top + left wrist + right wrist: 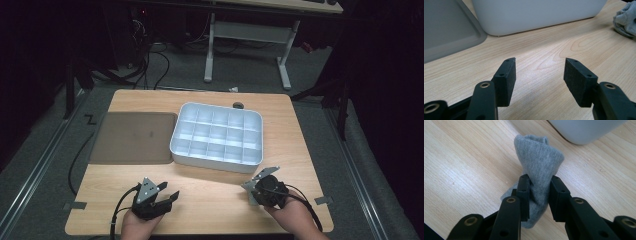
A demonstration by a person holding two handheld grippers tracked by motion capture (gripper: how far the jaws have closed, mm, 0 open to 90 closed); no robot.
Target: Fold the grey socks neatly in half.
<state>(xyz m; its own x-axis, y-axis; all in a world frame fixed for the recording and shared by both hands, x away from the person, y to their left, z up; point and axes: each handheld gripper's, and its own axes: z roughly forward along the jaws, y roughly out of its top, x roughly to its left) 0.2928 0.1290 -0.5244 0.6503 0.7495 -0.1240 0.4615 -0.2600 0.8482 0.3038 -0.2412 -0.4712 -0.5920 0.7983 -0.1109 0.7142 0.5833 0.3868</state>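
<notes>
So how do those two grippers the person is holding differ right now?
The right gripper is shut on a grey sock, its jaws pinching the fabric; the left gripper holds nothing, with its jaws standing wide apart over bare wood. In the high view the right gripper sits close to the white divided tray, while the left gripper is nearer the flat grey lid. Both have the same black jaws and hover low above the table.
</notes>
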